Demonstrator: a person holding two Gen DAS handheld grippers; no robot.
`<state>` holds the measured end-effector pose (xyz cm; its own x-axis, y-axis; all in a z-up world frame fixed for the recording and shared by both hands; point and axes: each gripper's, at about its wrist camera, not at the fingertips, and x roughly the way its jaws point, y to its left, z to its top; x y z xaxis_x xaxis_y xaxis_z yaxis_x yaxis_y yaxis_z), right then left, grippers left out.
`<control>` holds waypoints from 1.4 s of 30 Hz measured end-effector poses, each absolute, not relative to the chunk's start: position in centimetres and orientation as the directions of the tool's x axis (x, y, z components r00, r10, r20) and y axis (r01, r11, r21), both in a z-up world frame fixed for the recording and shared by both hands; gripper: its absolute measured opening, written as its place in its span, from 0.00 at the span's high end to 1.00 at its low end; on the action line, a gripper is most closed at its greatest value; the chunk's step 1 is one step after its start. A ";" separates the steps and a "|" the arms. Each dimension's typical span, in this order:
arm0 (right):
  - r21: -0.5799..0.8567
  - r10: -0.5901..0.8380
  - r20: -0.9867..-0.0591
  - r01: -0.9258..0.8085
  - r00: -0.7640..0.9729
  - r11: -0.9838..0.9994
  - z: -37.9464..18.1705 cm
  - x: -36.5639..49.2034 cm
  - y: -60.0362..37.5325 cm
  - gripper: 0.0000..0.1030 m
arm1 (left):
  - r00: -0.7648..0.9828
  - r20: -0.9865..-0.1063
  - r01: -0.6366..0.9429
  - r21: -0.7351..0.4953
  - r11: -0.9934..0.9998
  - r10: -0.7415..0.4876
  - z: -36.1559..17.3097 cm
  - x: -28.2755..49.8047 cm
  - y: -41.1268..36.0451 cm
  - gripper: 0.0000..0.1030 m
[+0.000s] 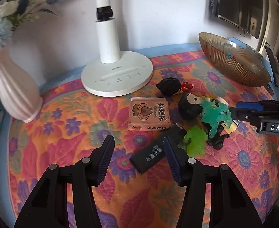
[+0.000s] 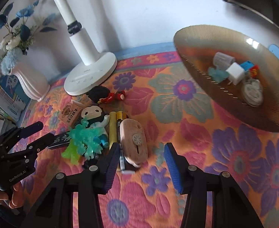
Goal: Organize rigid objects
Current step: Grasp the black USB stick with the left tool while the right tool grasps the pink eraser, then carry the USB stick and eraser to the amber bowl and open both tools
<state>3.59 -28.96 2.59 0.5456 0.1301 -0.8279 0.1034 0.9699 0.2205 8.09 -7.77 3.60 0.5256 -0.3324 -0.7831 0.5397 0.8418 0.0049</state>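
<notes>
Left wrist view shows the left gripper [image 1: 138,148] spread near the black bar [image 1: 154,152], empty, approaching; next, straddle and pinch.

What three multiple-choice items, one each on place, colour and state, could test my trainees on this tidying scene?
1. Where does the white lamp base stand?
A. in the bowl
B. on the flowered cloth, by the wall
C. on the vase

2. What colour is the ribbed vase?
A. pale pink
B. black
C. green

3. How are the left tongs?
A. shut on the vase
B. clamped on the bowl
C. open, gripping nothing

Answers: 1 B, its round foot rests on the flowered cloth. 2 A, its ribbed body is pale pink. 3 C, a gap shows between the pads, nothing pressed.
</notes>
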 end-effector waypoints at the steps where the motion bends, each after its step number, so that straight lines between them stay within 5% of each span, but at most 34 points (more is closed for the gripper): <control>1: 0.225 0.131 -0.824 0.107 0.551 0.968 2.4 3.7 -29.1 0.54 | 0.517 -0.786 0.545 -0.004 0.838 -0.340 3.5 8.2 -7.8 0.50; 7: 0.251 0.063 -0.823 0.263 0.565 0.932 1.4 2.3 -33.8 0.54 | 0.439 -0.812 0.613 -0.043 0.789 -0.385 2.4 8.1 -8.7 0.50; 12: 0.305 0.131 -0.803 0.212 0.582 0.928 1.5 1.6 -35.0 0.54 | 0.438 -0.810 0.626 -0.037 0.779 -0.390 2.1 8.4 -9.3 0.50; 14: 0.248 0.118 -0.812 0.155 0.572 0.956 1.7 2.2 -34.0 0.54 | 0.429 -0.806 0.633 -0.054 0.772 -0.408 2.0 8.6 -9.3 0.62; 25: -0.013 -0.064 -0.823 0.095 0.564 0.995 0.7 4.9 -29.6 0.57 | 0.469 -0.799 0.606 -0.020 0.796 -0.377 1.9 7.3 -10.6 0.78; 28: 0.024 -0.032 -0.822 0.091 0.568 0.996 0.8 4.1 -30.1 0.65 | 0.487 -0.801 0.595 0.012 0.803 -0.349 1.9 6.2 -10.9 0.79; 42: 0.086 0.148 -0.799 -0.133 0.583 0.987 0.8 -7.8 -28.4 0.65 | 0.455 -0.811 0.576 -0.046 0.816 -0.368 1.7 -4.9 -6.9 0.79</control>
